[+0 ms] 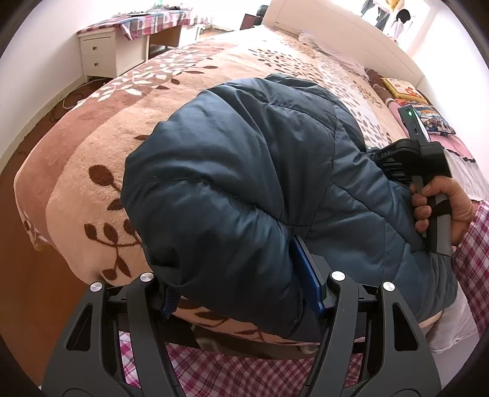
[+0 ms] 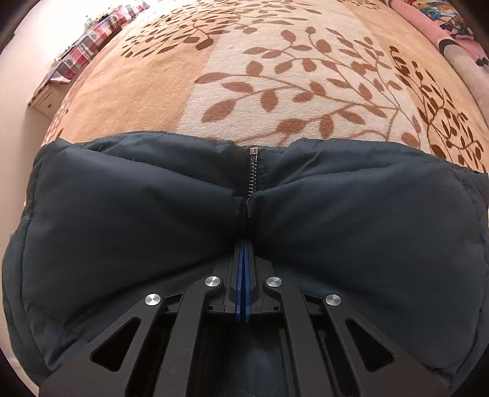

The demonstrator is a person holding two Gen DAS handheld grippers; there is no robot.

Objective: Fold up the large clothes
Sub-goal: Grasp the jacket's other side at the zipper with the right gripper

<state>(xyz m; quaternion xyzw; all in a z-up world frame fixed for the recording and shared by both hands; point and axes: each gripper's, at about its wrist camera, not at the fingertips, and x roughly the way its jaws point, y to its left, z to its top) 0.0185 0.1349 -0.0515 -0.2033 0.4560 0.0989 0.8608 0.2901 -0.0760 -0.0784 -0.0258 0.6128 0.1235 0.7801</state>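
A dark blue puffer jacket (image 1: 244, 158) lies bunched on the leaf-patterned blanket (image 1: 101, 146) near the bed's front corner. In the left wrist view a thick padded fold fills my left gripper (image 1: 235, 274), and its blue pads (image 1: 305, 274) press against that fold on both sides. In the right wrist view my right gripper (image 2: 243, 241) is shut, its pads together and its tips sunk into the jacket (image 2: 122, 229) just below the zipper (image 2: 253, 171). The cloth puckers toward the tips. A hand (image 1: 443, 204) holds that gripper's handle at the jacket's right side.
The blanket (image 2: 275, 76) stretches far beyond the jacket. Colourful cushions (image 1: 428, 116) lie by the white headboard (image 1: 351, 33). A white nightstand (image 1: 97, 58) and a desk with a checked cloth (image 1: 152, 21) stand at the back left. Brown floor (image 1: 18, 244) lies left of the bed.
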